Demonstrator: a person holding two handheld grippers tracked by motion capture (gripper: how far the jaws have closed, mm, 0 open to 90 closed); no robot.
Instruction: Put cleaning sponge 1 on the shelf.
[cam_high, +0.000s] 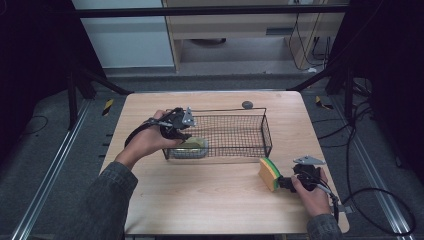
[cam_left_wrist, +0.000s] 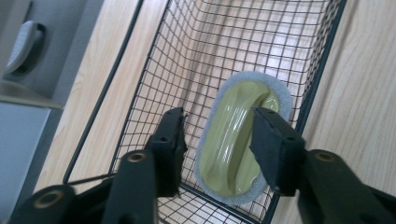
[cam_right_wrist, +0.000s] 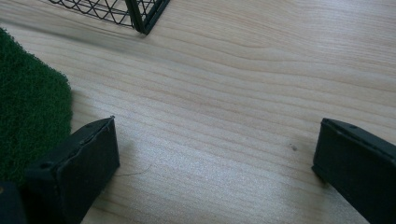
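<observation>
Basket (cam_high: 235, 131) of black wire stands toward the far middle of the tabletop (cam_high: 200, 200), and your left gripper (cam_high: 181, 134) hangs over its left end, your left hand (cam_high: 150, 140) coming in from the near-left side. In the left gripper view its jaws stand partly apart with nothing pressed between the pads; below them, on the basket floor against the near-left corner, lies the scrubber (cam_left_wrist: 240, 135), a yellow-green glossy grip on a grey pad, free of both jaws. From above, that scrubber (cam_high: 192, 148) sits tucked inside the basket's left end, just beneath your gripper. A small dark round object (cam_high: 247, 104) rests on the tabletop just beyond the basket's far rim, toward its right part. Moving right, a sponge (cam_high: 270, 174) with a yellow body and a green layer stands on edge near the right side of the tabletop, in front of the basket's near-right corner and clear of it. Your right gripper (cam_high: 287, 181) lies low beside it, close to the near-right corner, held in your right hand (cam_high: 312, 192). In the right gripper view the jaws are spread wide over bare wood; the sponge's green face (cam_right_wrist: 28, 102) sits just outside the left jaw, and whether it touches that jaw you cannot tell.
</observation>
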